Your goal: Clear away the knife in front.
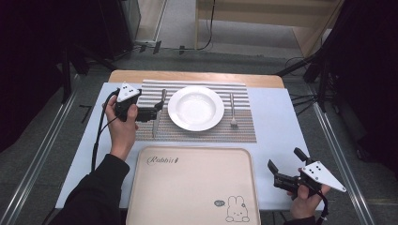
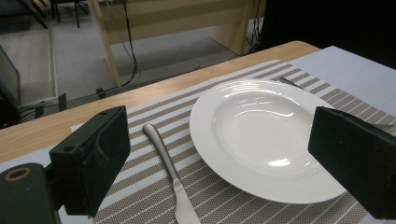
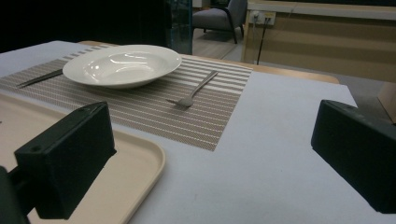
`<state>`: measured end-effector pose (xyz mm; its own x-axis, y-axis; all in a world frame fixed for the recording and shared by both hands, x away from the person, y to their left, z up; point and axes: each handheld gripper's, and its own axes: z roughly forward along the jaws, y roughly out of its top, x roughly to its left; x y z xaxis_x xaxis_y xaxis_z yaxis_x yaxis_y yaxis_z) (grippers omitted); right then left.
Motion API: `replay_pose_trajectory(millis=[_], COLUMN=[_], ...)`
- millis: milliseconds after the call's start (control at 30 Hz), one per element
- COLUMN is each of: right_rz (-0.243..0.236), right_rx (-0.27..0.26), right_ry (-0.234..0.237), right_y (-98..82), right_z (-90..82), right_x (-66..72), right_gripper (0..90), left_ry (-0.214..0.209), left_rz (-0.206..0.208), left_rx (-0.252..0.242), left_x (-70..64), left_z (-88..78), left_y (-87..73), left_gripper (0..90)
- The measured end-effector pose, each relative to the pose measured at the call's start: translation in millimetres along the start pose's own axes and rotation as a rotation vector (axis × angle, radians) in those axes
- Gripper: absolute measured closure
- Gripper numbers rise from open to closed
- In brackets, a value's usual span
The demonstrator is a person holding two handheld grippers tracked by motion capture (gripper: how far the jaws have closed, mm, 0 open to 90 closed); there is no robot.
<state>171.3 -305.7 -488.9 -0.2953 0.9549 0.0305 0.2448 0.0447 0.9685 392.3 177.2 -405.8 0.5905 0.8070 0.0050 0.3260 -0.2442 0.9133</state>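
A white deep plate (image 1: 195, 108) sits in the middle of a striped placemat (image 1: 244, 131). A metal knife (image 1: 158, 115) lies left of the plate, a fork (image 1: 232, 110) right of it. My left gripper (image 1: 157, 111) hovers over the knife's middle, open. In the left gripper view the knife (image 2: 170, 168) lies between the two spread jaws, with the plate (image 2: 261, 135) partly between them too. My right gripper (image 1: 285, 159) is open near the table's front right corner, beside the beige tray (image 1: 192, 187). The right gripper view shows the fork (image 3: 194, 93) and plate (image 3: 122, 63) farther off.
The beige tray (image 3: 135, 172) with a rabbit drawing lies at the front edge, bare. A pale blue cloth (image 1: 277, 117) covers the table; bare cloth lies right of the placemat. A wooden strip (image 1: 197, 76) runs along the far edge. Dark stands flank the table.
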Motion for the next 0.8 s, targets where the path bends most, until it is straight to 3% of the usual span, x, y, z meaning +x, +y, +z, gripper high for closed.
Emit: replay_pose_trajectory(millis=[500,733,800], right_rz=[0.007,0.008,0.010], right_rx=[0.004,0.006,0.007], right_ry=[0.005,0.006,0.006], right_y=[-0.5,-0.7,-0.8], right_z=[0.8,1.0,1.2], right_x=[0.0,-0.1,-0.2], right_gripper=[0.0,0.0,0.0], left_ry=[0.018,0.009,0.027], left_rz=[-0.033,-0.044,-0.049], left_rx=[0.055,0.103,0.126], left_x=[19.5,24.5,26.0], left_z=[27.2,43.7,49.9], left_y=[16.7,19.3,19.8], left_gripper=[5.0,5.1,9.0])
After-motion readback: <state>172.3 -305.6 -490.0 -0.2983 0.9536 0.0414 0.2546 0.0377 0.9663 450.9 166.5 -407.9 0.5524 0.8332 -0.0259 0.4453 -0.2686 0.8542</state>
